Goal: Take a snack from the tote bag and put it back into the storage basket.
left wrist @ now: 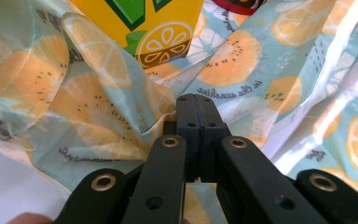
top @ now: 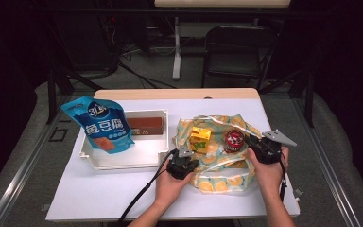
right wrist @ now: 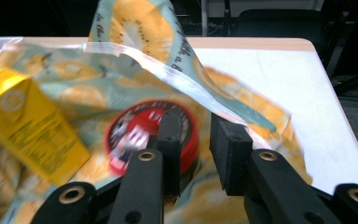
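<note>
A fruit-print cloth bag (top: 217, 171) lies open on the white table, right of the middle. Inside it sit a yellow juice carton (top: 200, 138) and a round red tin (top: 234, 140). My left gripper (top: 184, 157) is at the bag's near left edge. Its jaws (left wrist: 196, 100) are pressed together, with the fabric (left wrist: 121, 107) gathered into their tips and the carton (left wrist: 144, 23) just beyond. My right gripper (top: 254, 143) is at the bag's right side. Its jaws (right wrist: 196, 123) stand apart above the tin (right wrist: 130, 128), and the bag's pale rim (right wrist: 177, 77) runs across just past them.
A white bin (top: 123, 161) stands left of the bag, with a blue snack pouch (top: 101, 125) leaning in it and a brown box (top: 144, 125) at its back. A black chair (top: 236, 47) stands beyond the table's far edge. Bare white tabletop (top: 99, 194) lies at the near left.
</note>
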A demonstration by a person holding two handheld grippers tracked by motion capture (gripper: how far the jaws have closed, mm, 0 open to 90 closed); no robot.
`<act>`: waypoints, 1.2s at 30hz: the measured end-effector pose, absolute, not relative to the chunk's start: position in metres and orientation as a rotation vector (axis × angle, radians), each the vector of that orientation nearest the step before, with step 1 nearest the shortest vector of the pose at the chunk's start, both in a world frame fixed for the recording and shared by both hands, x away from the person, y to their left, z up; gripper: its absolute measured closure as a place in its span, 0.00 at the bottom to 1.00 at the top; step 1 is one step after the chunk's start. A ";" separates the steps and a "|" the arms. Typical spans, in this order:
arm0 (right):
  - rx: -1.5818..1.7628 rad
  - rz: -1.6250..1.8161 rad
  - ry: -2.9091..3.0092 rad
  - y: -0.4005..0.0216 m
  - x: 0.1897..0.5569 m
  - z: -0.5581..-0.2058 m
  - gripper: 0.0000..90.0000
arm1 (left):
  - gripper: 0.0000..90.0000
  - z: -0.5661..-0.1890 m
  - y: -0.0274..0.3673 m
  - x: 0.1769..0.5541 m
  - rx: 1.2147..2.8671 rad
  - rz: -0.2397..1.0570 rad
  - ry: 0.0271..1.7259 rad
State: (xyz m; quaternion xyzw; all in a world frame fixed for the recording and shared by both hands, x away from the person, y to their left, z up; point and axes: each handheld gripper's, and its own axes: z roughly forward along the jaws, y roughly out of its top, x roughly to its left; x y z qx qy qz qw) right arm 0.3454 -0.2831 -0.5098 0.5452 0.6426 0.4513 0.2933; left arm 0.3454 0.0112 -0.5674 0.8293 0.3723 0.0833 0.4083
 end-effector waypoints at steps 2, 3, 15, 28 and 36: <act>1.477 1.196 1.705 -0.286 0.356 -0.511 0.87 | 1.00 -0.567 0.011 0.345 2.088 0.209 0.939; 1.493 1.187 1.703 -0.289 0.361 -0.512 0.90 | 1.00 -0.567 0.011 0.345 2.088 0.209 0.939; 1.827 1.068 1.850 -0.313 0.415 -0.562 1.00 | 1.00 -0.568 0.011 0.346 2.084 0.207 0.941; 1.527 1.267 1.728 -0.298 0.367 -0.522 0.64 | 0.99 -0.567 0.011 0.345 2.089 0.214 0.936; 1.441 1.300 1.797 -0.266 0.361 -0.512 0.37 | 0.99 -0.567 0.011 0.345 2.089 0.215 0.936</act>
